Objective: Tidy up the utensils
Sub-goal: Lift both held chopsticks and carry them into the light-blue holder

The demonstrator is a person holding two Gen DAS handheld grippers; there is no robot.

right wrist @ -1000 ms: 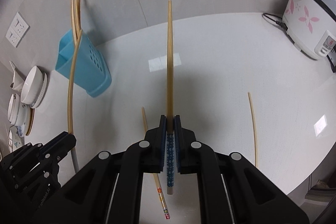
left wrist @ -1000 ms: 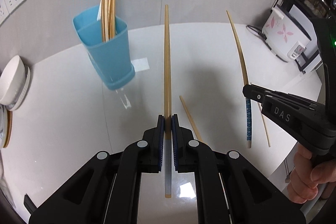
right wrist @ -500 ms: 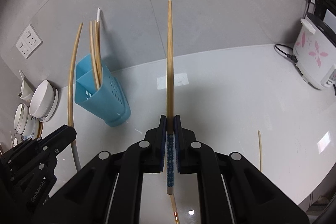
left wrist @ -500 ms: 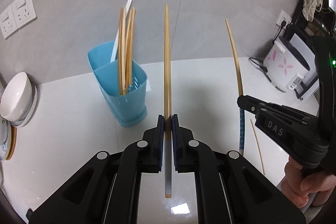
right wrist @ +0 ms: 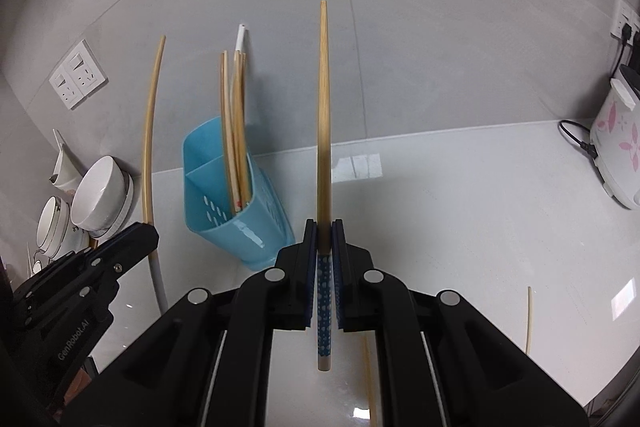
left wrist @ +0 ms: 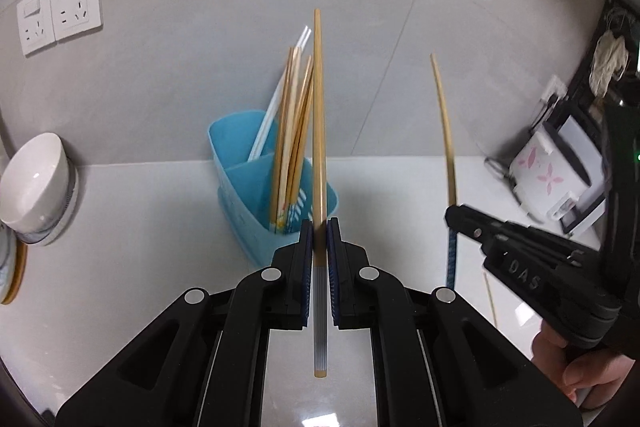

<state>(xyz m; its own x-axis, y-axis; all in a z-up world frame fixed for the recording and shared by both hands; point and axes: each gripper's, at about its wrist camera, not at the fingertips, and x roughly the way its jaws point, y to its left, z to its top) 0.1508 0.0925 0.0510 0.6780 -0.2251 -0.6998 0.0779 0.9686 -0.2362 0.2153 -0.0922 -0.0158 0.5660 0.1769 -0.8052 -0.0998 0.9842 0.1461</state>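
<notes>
Plainly, left gripper (left wrist: 319,227) marked "GenRobot.AI" clamps chopstick (left wrist: 318,115), right gripper (right wrist: 324,229), seemingly "DAS", clamps blue-handled chopstick (right wrist: 324,131)

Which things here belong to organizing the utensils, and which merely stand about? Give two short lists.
Belong to the job:
- left gripper, shut on the grey-ended chopstick
- right gripper, shut on the blue-patterned chopstick
- blue holder with chopsticks in it
- loose chopstick on the counter

Standing about:
- white bowls
- rice cooker
- wall sockets
</notes>
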